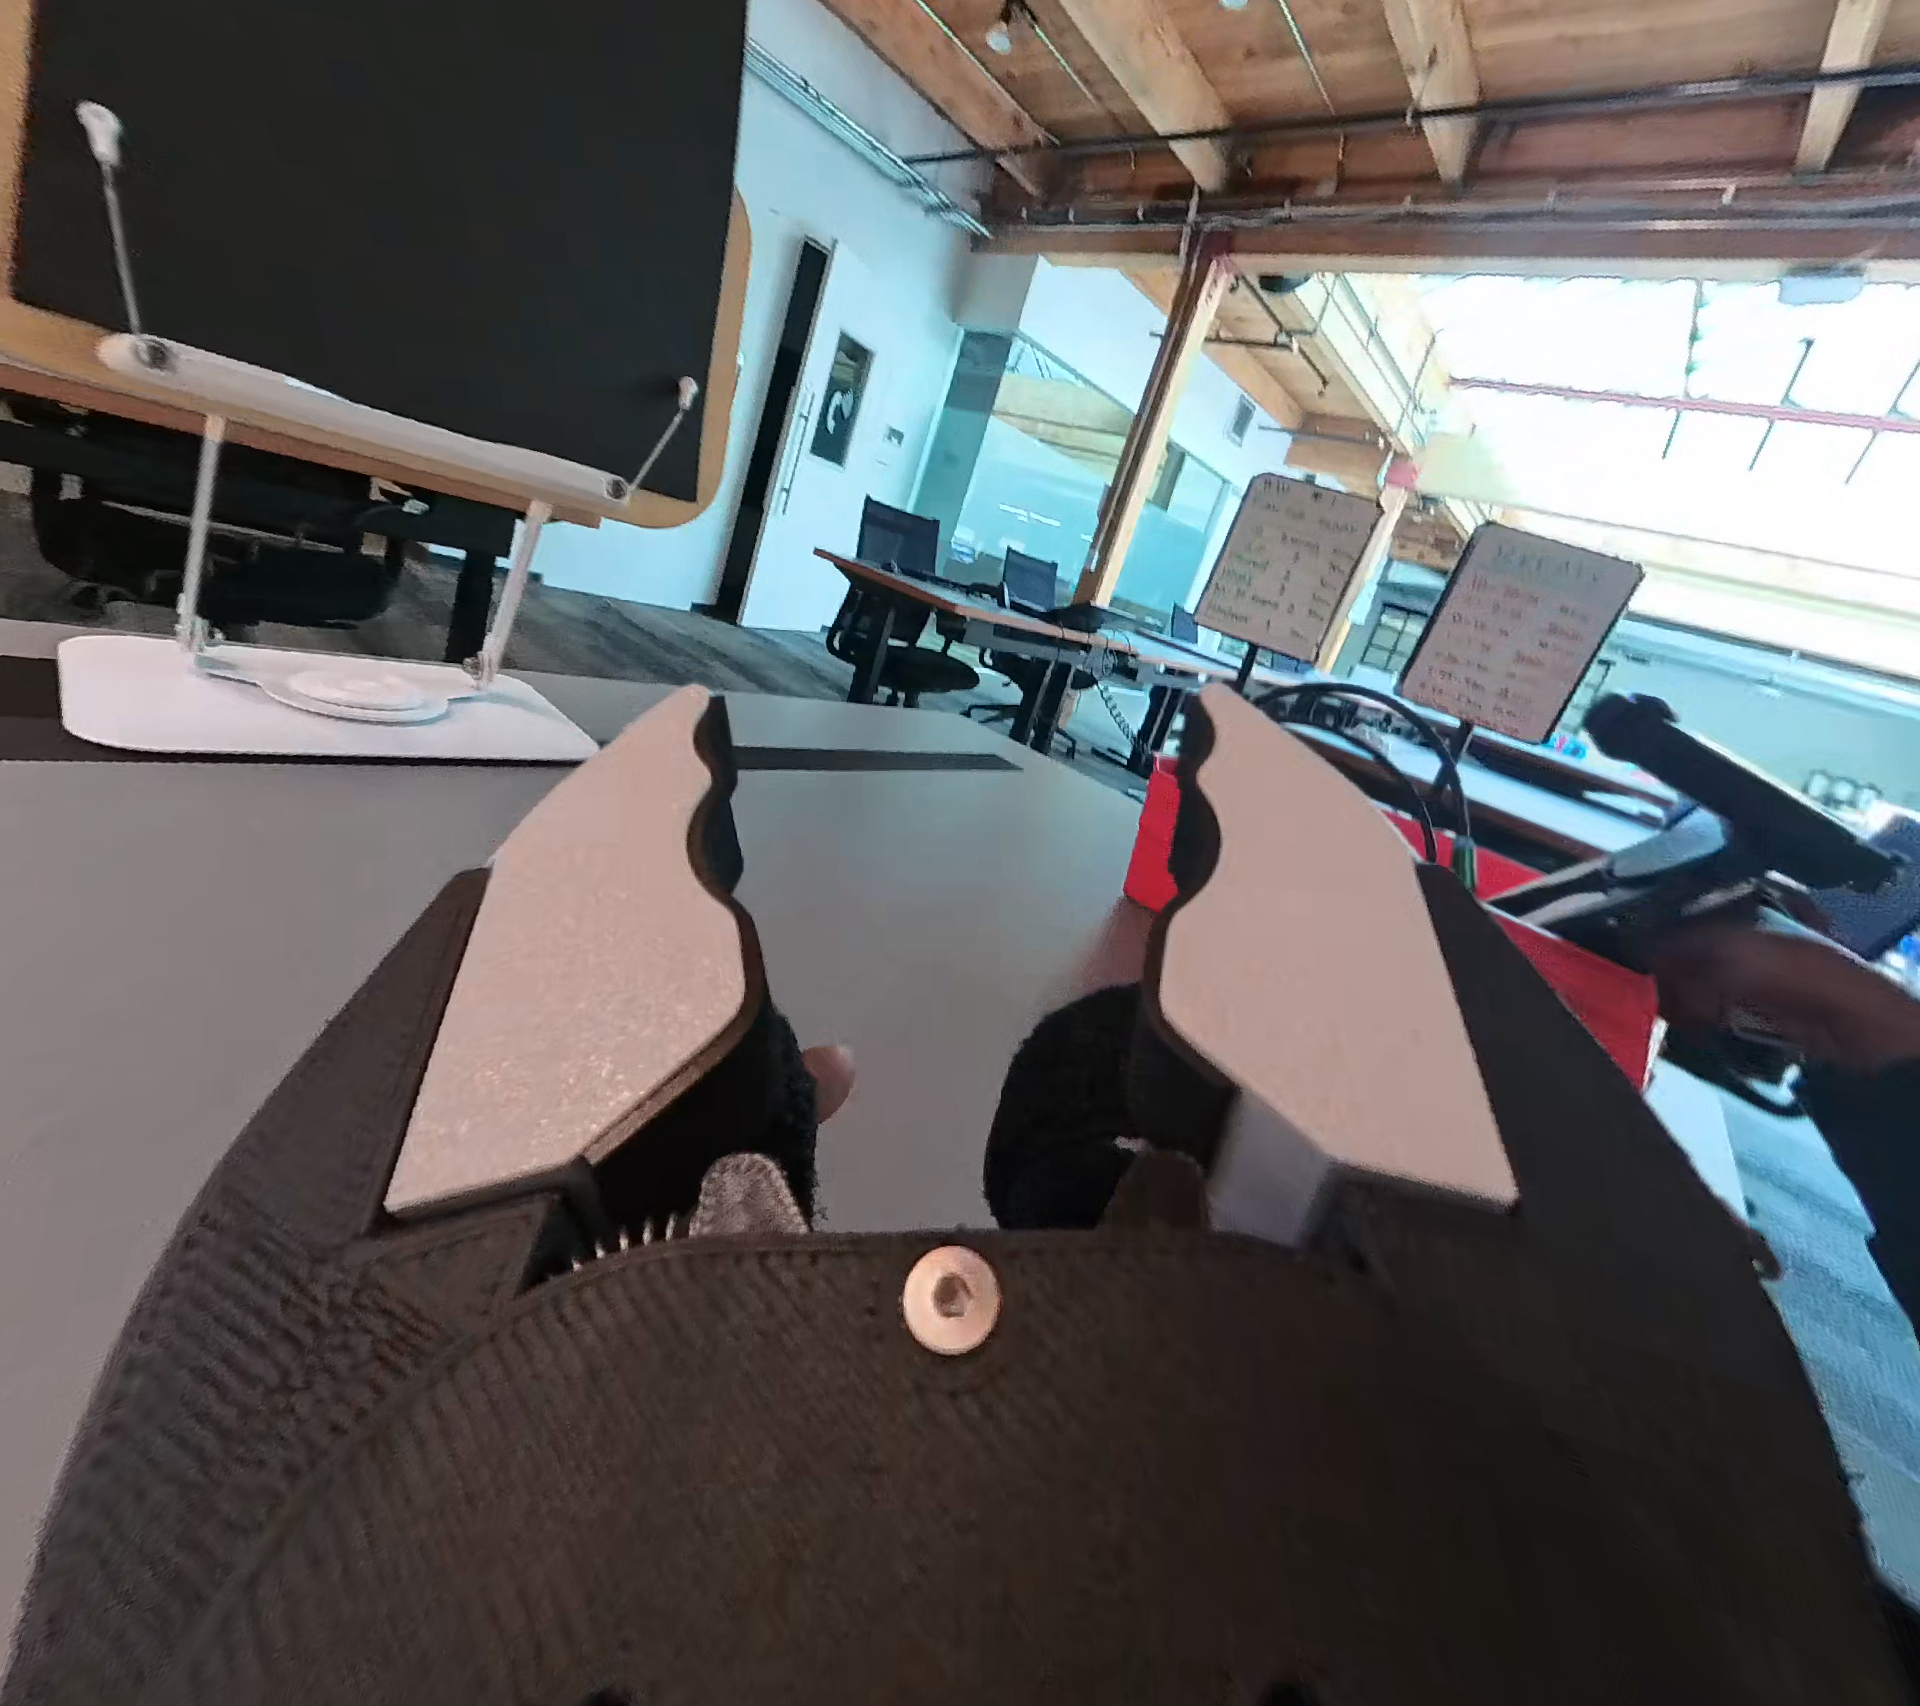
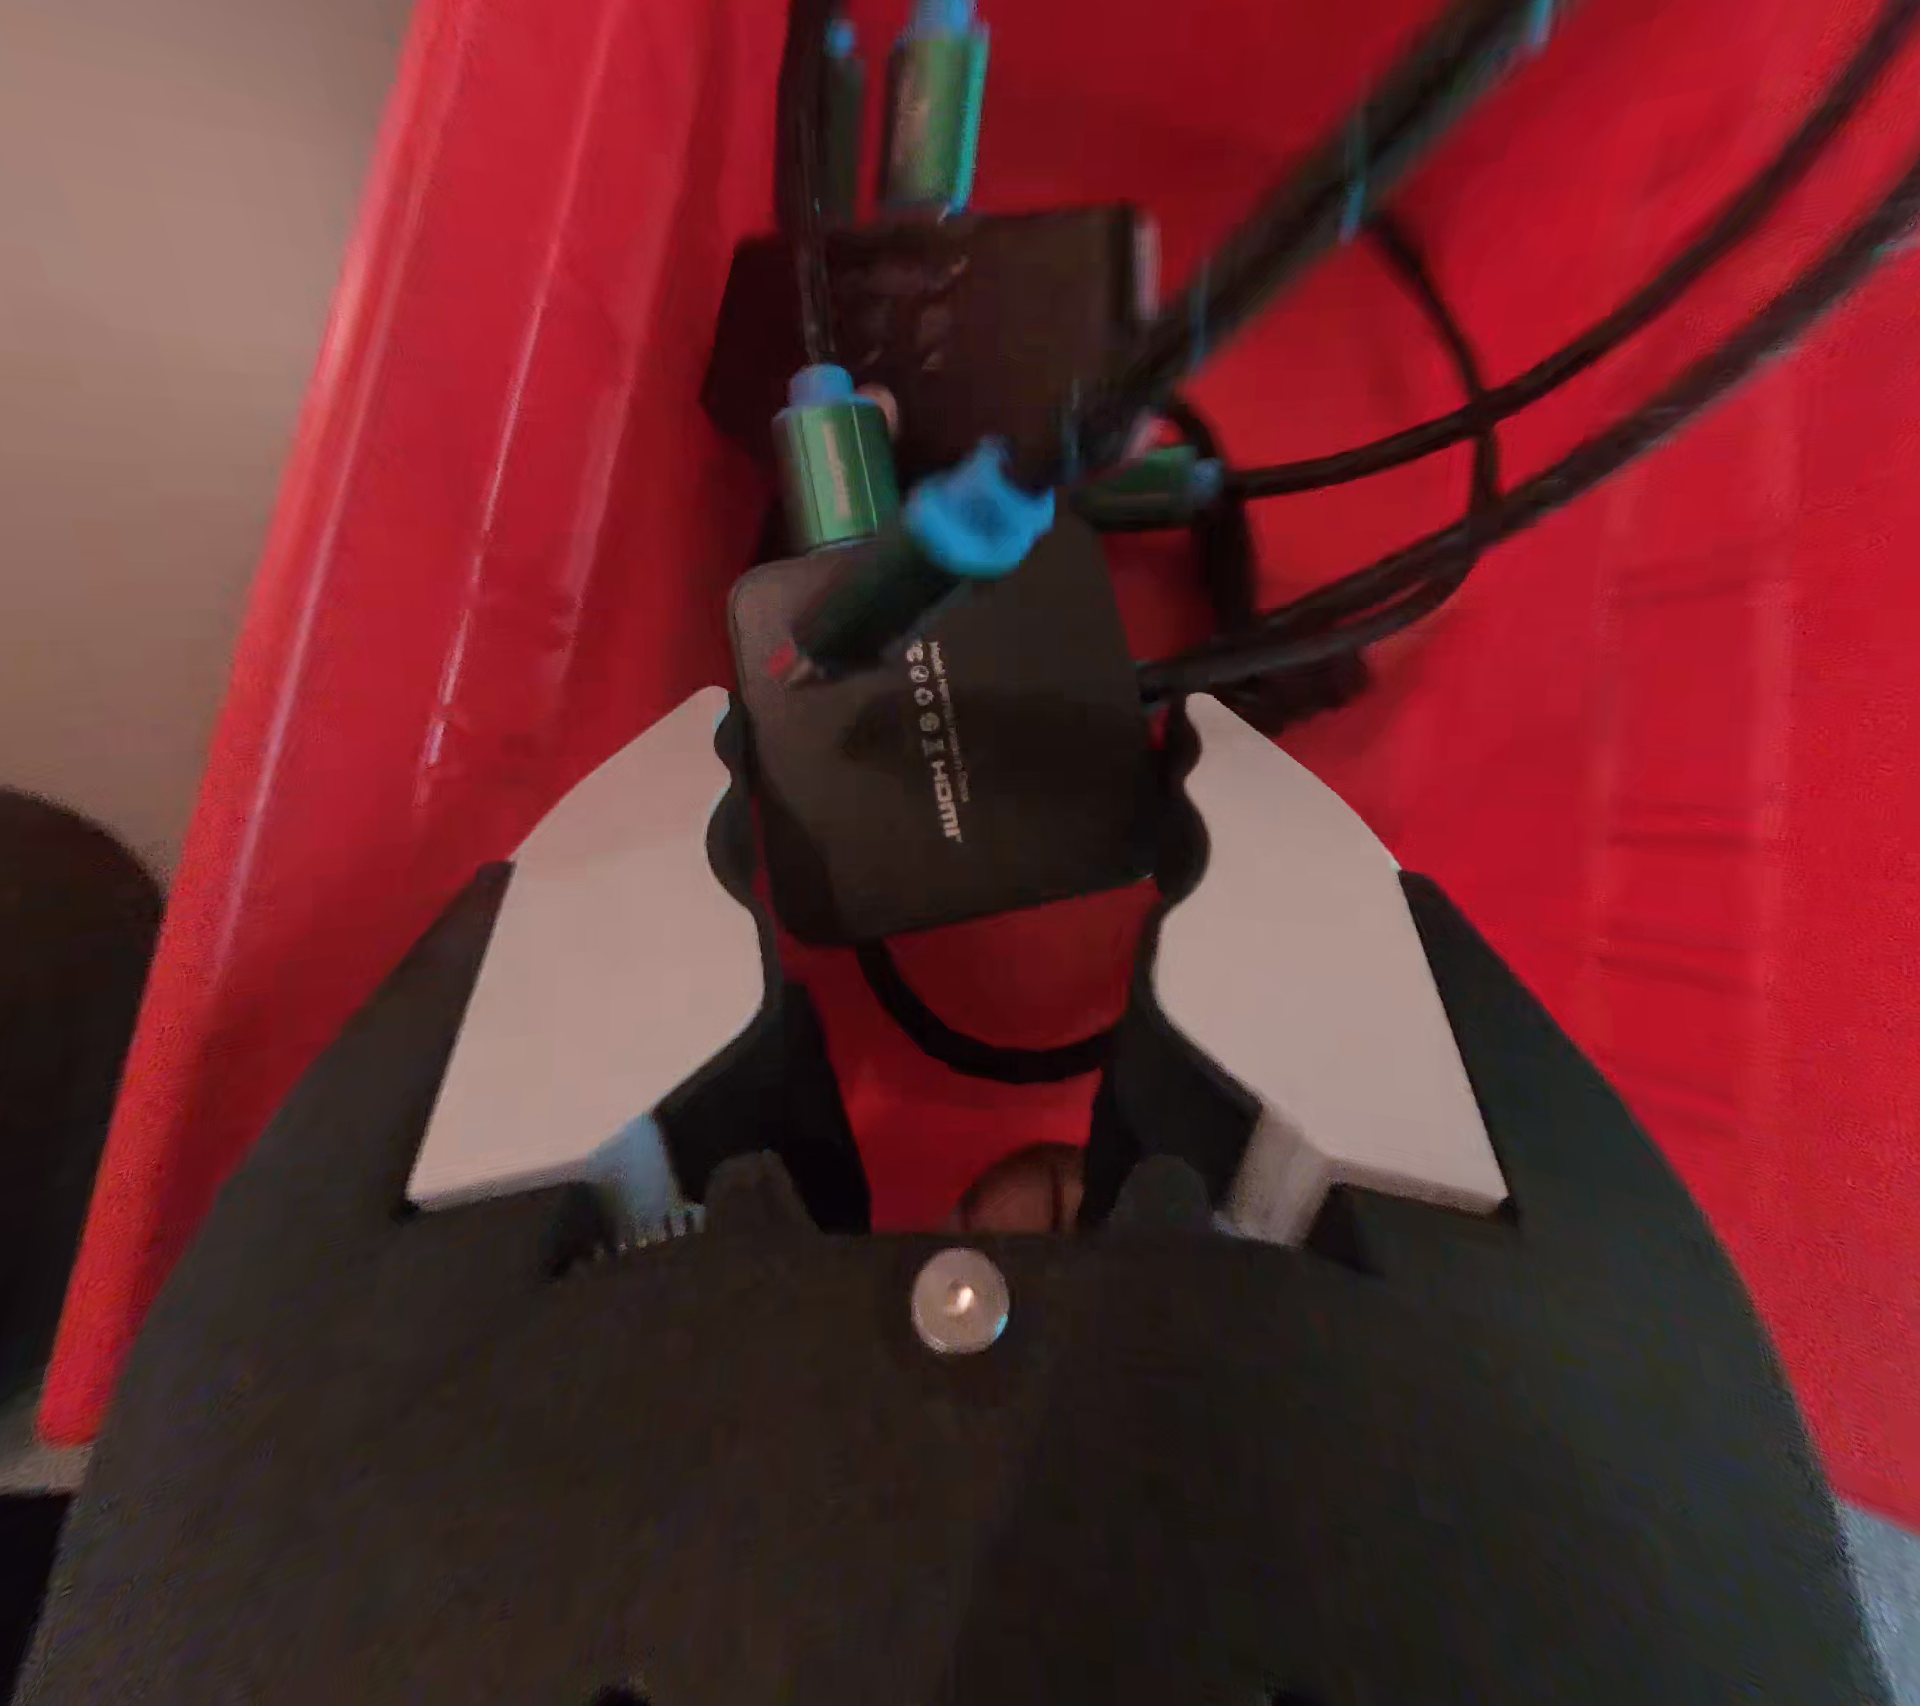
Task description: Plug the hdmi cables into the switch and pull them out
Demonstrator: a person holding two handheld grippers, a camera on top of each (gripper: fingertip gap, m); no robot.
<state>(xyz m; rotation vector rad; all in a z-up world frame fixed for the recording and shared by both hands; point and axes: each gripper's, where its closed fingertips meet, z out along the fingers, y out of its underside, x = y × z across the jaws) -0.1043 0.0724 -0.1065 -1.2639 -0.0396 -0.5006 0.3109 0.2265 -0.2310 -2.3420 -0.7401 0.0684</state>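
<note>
In the right wrist view a black HDMI switch (image 2: 966, 783) lies in a red bin (image 2: 1610, 773). A green HDMI connector (image 2: 836, 472) stands at its far edge. Another with a blue collar (image 2: 914, 576) lies slanted across its top. A second black box (image 2: 987, 306) sits behind with a green connector (image 2: 930, 108) in it. Black cables (image 2: 1455, 451) arc to the right. My right gripper (image 2: 956, 721) is open, its jaws on either side of the switch, close to its sides. My left gripper (image 1: 956, 721) is open and empty above a grey table (image 1: 260, 929).
In the left wrist view a white stand (image 1: 312, 700) holding a black board (image 1: 395, 129) is at the table's far left. The red bin (image 1: 1153, 825) is off the table's right edge, with the right gripper (image 1: 1714, 846) and a hand over it. Office desks and whiteboards stand beyond.
</note>
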